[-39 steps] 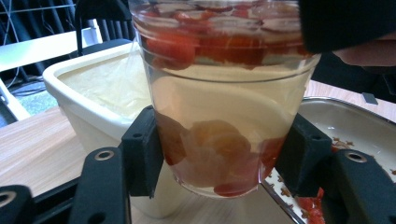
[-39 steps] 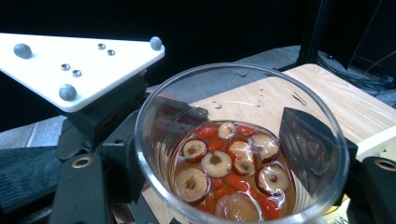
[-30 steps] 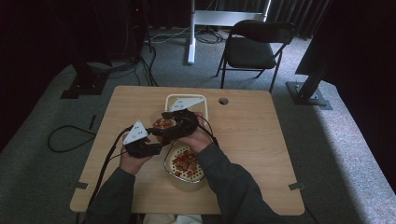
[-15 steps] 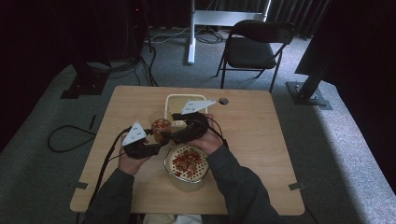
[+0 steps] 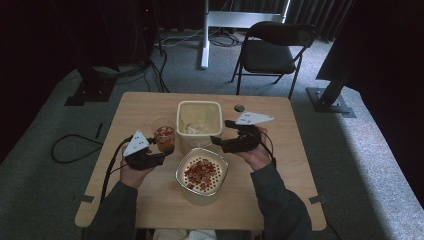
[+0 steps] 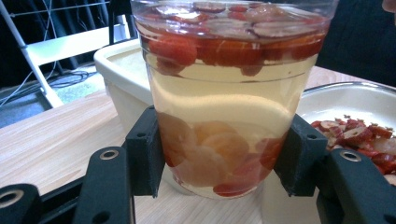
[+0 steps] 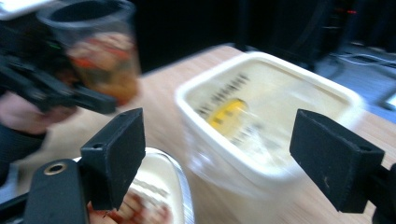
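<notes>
Cup (image 6: 224, 107) sits clamped in left tongs (image 5: 159, 152) beside tub (image 5: 199, 111).

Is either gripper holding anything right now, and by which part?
The left gripper holds the clear cup of liquid and fruit slices, clamped on opposite sides of its lower wall. The right gripper stands open, holding nothing.

Clear cup (image 6: 233, 98): pale yellow liquid, red and orange slices. Cream tub (image 5: 199, 122) (yellow patch inside). Silver strainer (image 5: 201, 175), red bits. Light woodgrain table (image 5: 295, 165). Black jaws.
</notes>
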Tool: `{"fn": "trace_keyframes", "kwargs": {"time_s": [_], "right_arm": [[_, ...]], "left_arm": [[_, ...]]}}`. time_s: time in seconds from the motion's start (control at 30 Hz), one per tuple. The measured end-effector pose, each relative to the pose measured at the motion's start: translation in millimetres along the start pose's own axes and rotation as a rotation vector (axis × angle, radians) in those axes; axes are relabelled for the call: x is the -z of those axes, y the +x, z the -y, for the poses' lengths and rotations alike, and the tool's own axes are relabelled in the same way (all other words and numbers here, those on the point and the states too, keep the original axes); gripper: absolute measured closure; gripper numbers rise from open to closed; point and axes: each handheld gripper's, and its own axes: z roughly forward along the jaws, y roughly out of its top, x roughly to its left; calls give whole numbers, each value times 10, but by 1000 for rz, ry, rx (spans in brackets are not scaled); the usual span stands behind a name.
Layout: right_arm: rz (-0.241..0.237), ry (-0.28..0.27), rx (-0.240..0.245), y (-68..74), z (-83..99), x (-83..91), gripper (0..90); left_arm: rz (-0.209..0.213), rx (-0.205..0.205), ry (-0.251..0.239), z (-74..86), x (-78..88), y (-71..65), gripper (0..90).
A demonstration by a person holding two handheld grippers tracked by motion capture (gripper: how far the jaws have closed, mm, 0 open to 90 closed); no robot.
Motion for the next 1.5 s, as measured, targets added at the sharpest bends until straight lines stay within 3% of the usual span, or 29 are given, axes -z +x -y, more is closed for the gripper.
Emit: {"fn": "trace_keyframes", "kwargs": {"time_s": [0.17, 0.3, 0.6, 0.8, 0.83, 1.2, 1.5], "right_arm": [[104, 14, -16, -183, 213, 188, 183], [189, 61, -10, -271, 415, 256, 203], [296, 132, -59, -448, 897, 314, 222], [348, 154, -118, -541, 1182, 389, 227], [373, 169, -142, -585, 1311, 425, 227], [436, 230, -198, -692, 1714, 495, 231], [440, 247, -229, -700, 1867, 482, 230]], "left_arm": [[-9, -3, 6, 9, 21, 1, 432], [-16, -2, 6, 7, 38, 11, 432], [-29, -9, 8, 4, 82, 21, 432], [-34, -15, 5, -6, 121, 19, 432], [-36, -17, 4, -10, 126, 18, 432], [-33, -32, 13, -41, 139, -20, 432], [-51, -81, 22, -131, 186, -45, 432]]}}
